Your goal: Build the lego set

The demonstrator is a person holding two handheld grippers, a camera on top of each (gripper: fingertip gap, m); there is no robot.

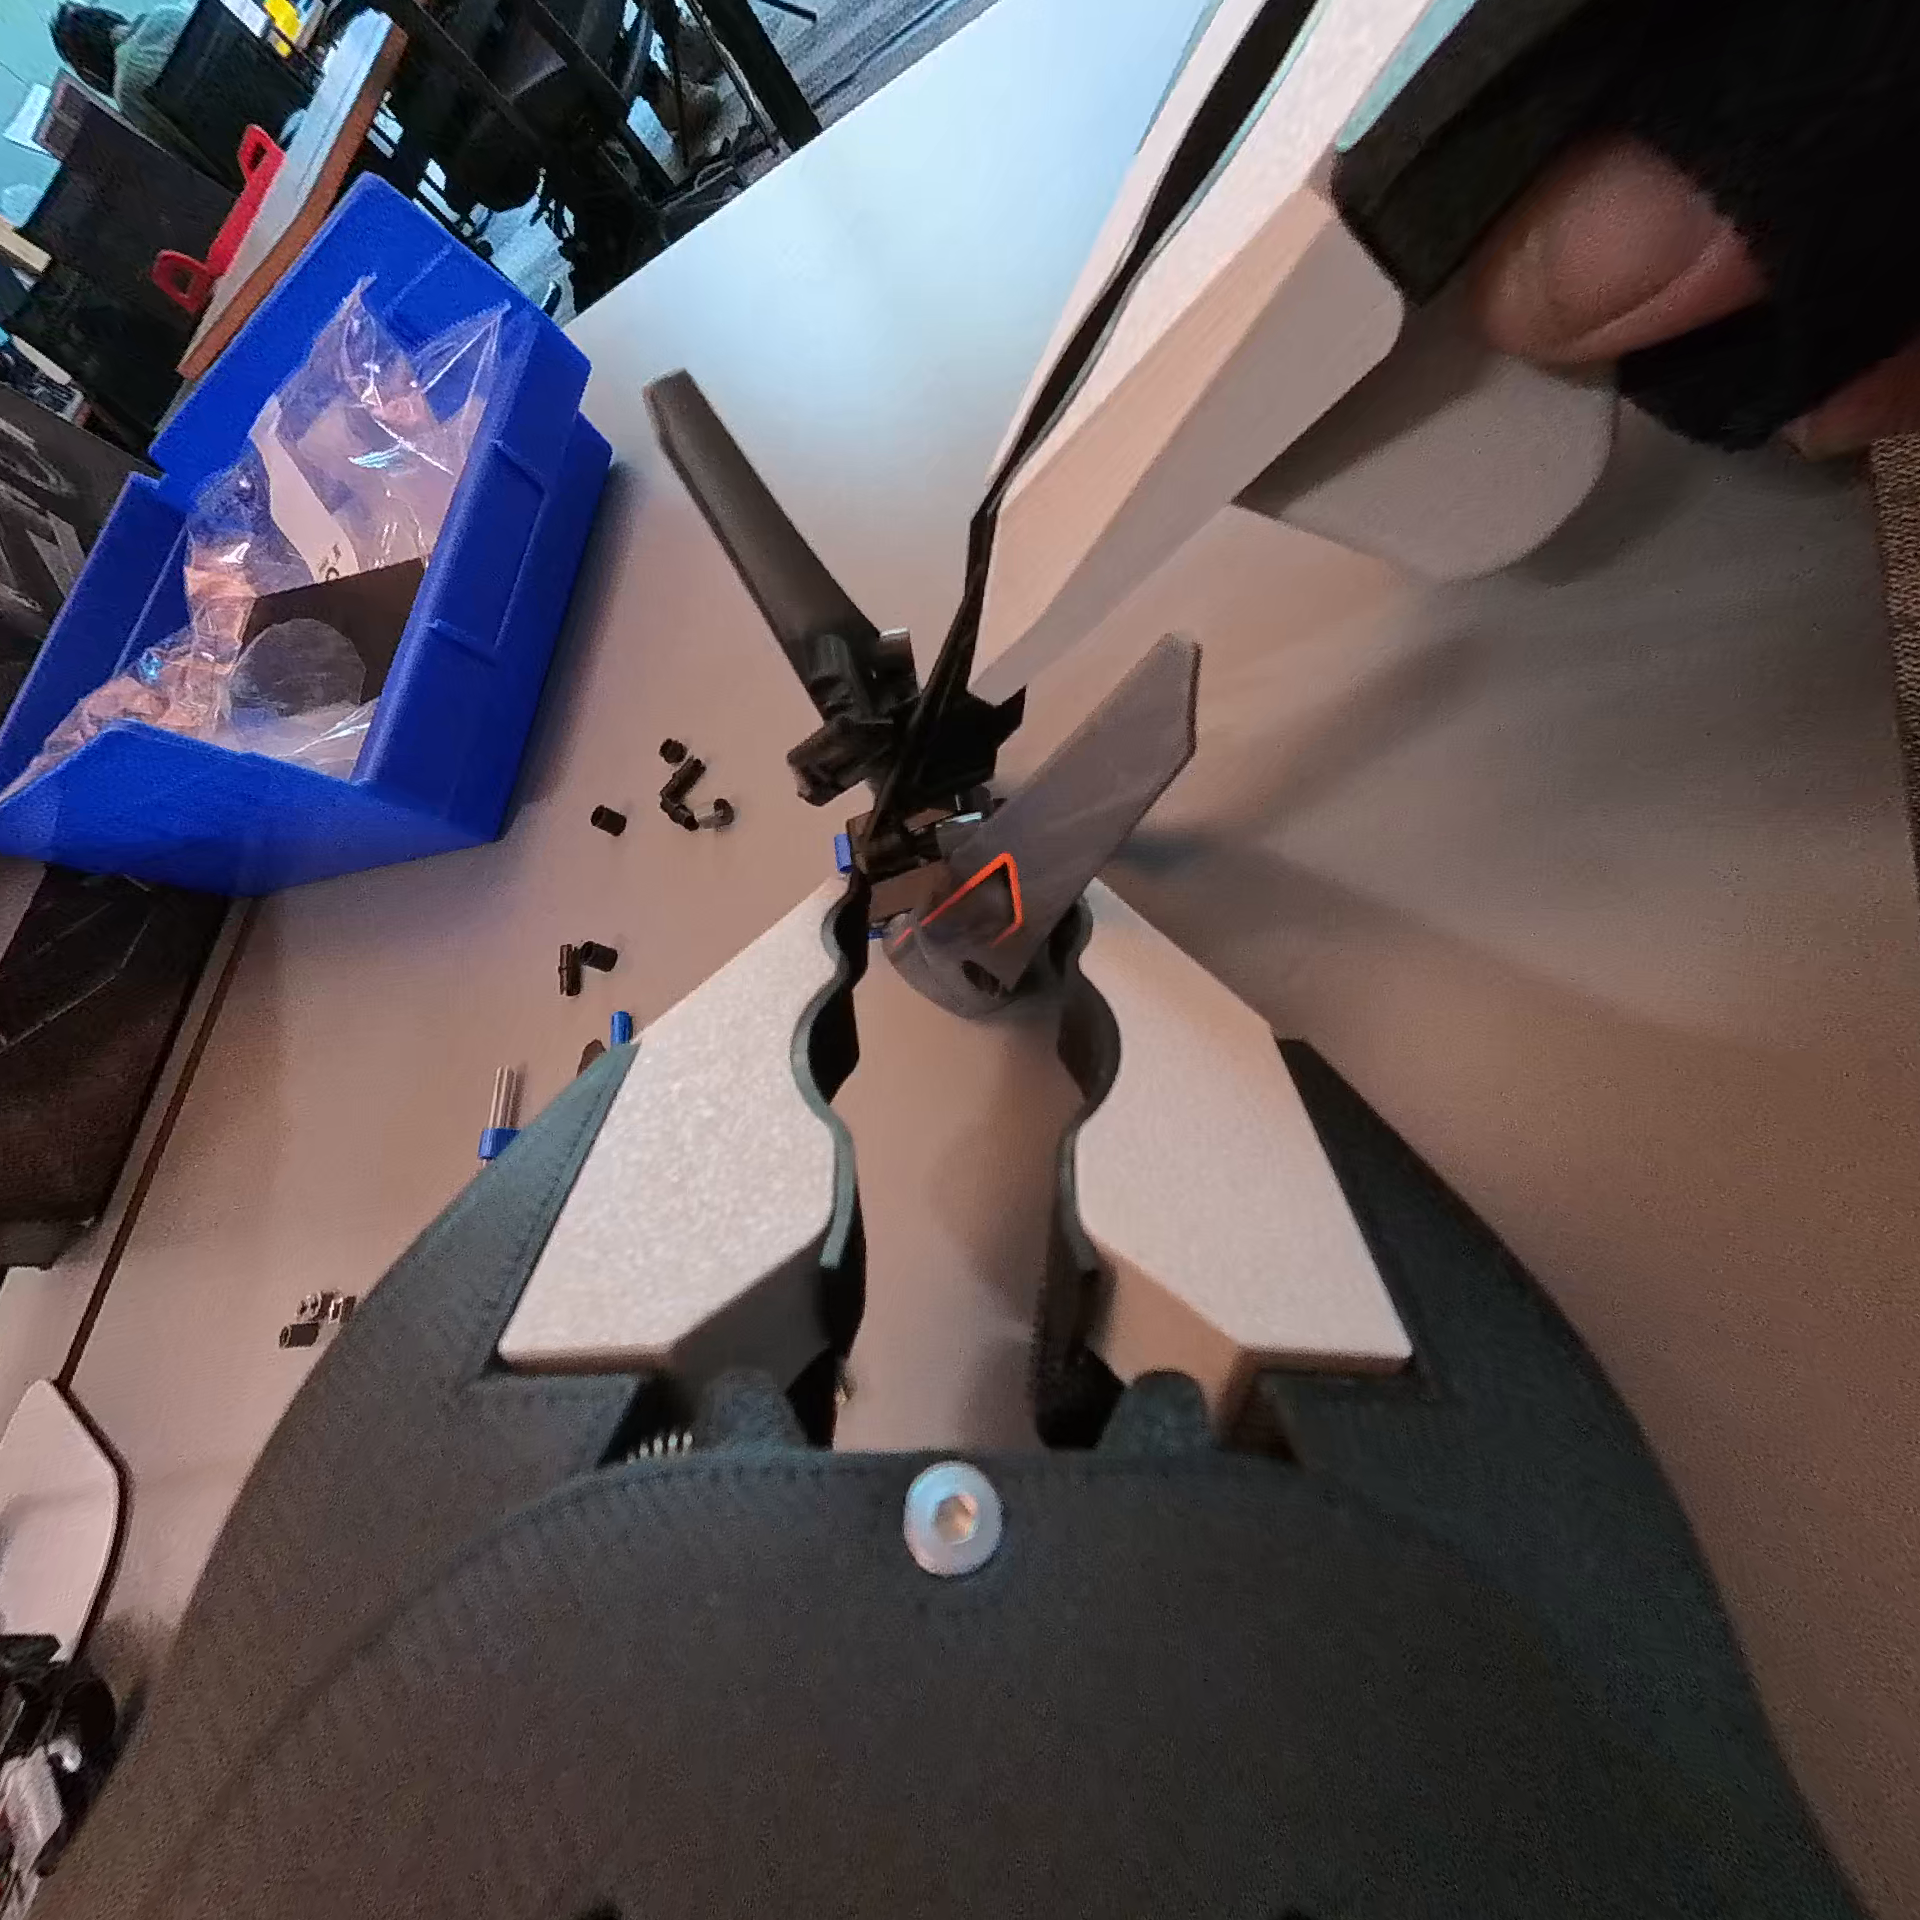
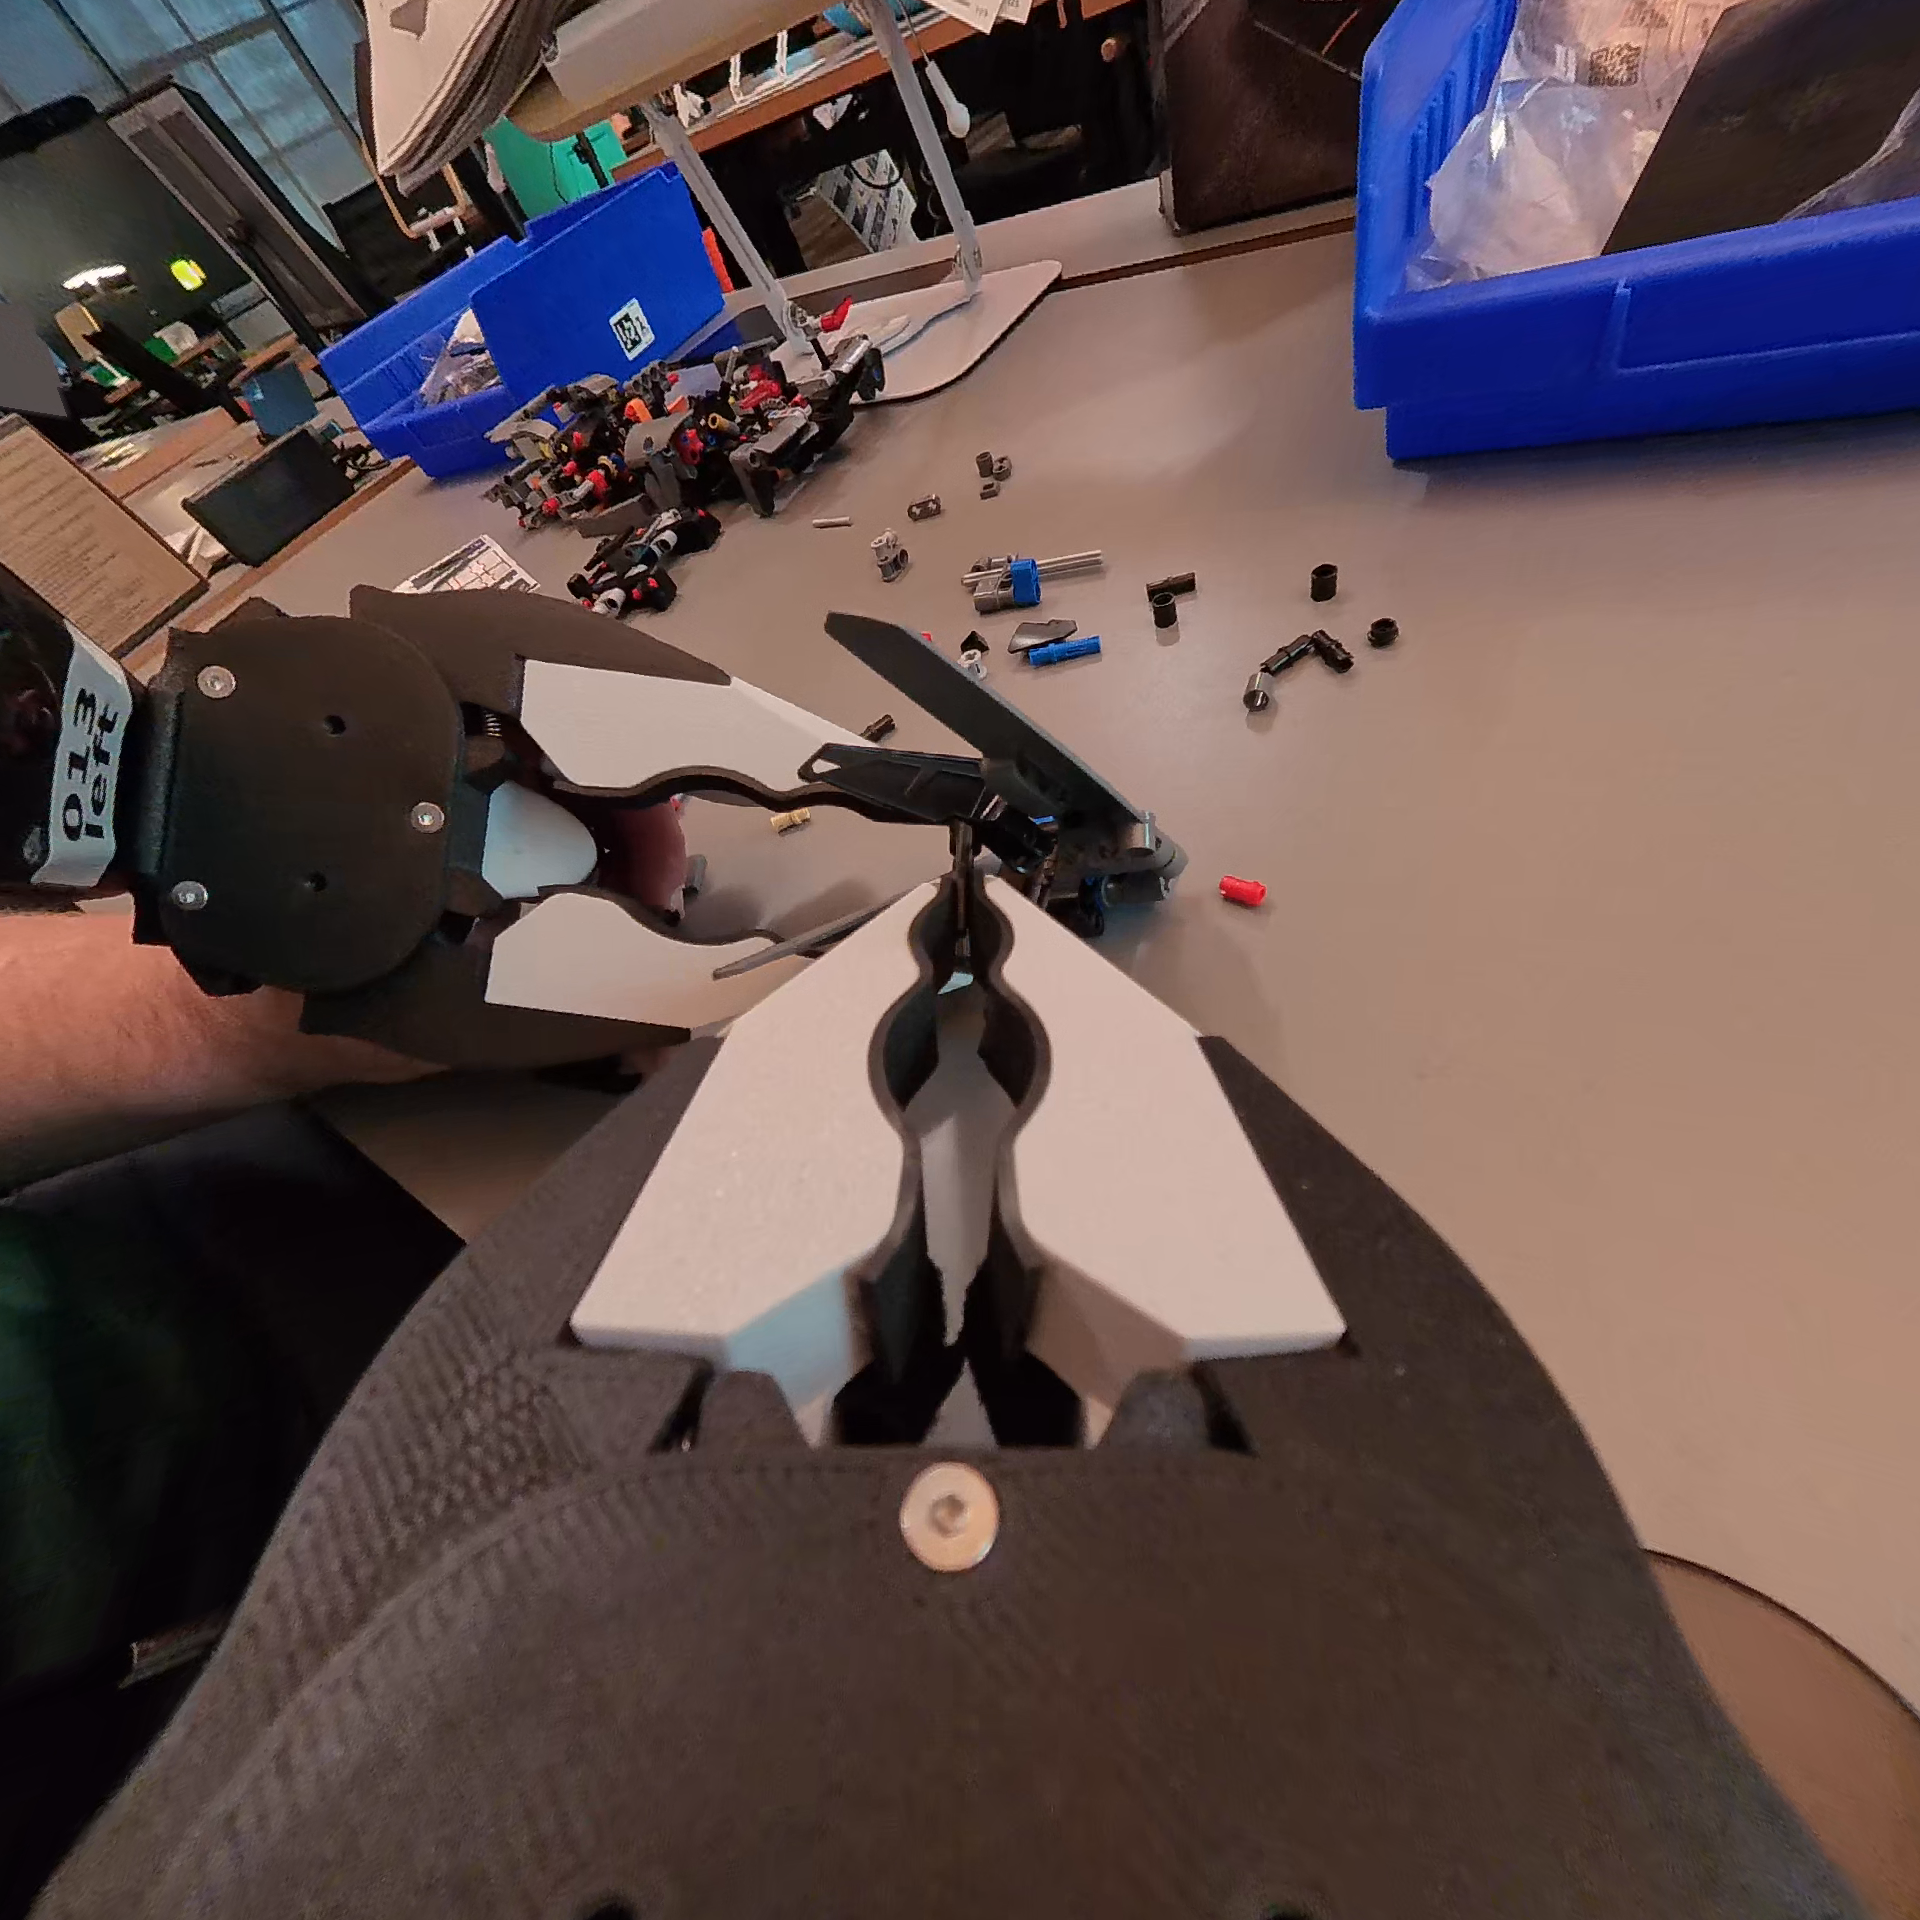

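A small lego assembly [image 1: 1049, 821], with a dark grey panel bearing an orange outline and a long black blade [image 1: 748, 520], sits between the fingers of my left gripper [image 1: 961, 925], which is shut on it low over the grey table. My right gripper [image 2: 961, 894] is shut on a thin black lego piece [image 2: 961, 857] whose tip touches the assembly [image 2: 1039, 800]. In the left wrist view the right gripper [image 1: 987, 499] comes in from the upper right with the thin piece [image 1: 935, 675]. The left gripper [image 2: 821, 842] shows at the left of the right wrist view.
A blue bin [image 1: 457, 665] with plastic bags stands to the left, with loose black and blue pins [image 1: 686, 790] beside it. The right wrist view shows that bin [image 2: 1662, 332], a pile of lego parts [image 2: 675, 447], another blue bin [image 2: 582, 301], scattered pieces [image 2: 1039, 592] and a red pin [image 2: 1242, 890].
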